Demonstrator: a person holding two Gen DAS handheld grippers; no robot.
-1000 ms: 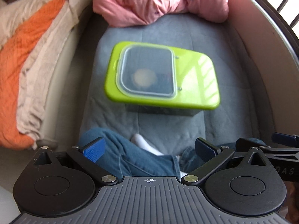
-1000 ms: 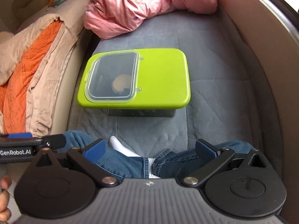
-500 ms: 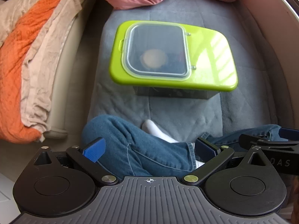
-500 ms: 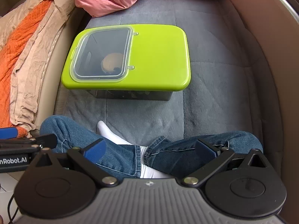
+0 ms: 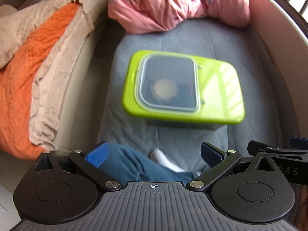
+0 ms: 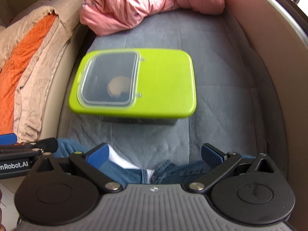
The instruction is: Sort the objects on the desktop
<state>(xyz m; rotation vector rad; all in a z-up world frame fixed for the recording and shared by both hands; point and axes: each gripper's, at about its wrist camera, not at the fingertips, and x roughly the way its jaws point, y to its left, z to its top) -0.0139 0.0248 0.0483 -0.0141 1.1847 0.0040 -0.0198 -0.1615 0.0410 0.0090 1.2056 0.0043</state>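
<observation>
Both claws hang with fingers spread wide and nothing between them: the left gripper (image 5: 153, 155) and the right gripper (image 6: 154, 154), side by side over the person's jeans (image 6: 173, 171). Ahead of each sits the green-lidded box (image 6: 163, 82) on the grey cushion (image 6: 221, 105), clear flap (image 6: 108, 81) closed. Bare cushion lies right of the box up to the curved wall (image 6: 269, 61); pink bedding (image 6: 144, 3) crowds the far edge.

The person wears blue jeans (image 6: 173, 171) and white socks (image 6: 117, 158). Each black gripper (image 5: 154, 155) has blue fingertips (image 5: 96, 156), brass-coloured screws and a ribbed grey body.
</observation>
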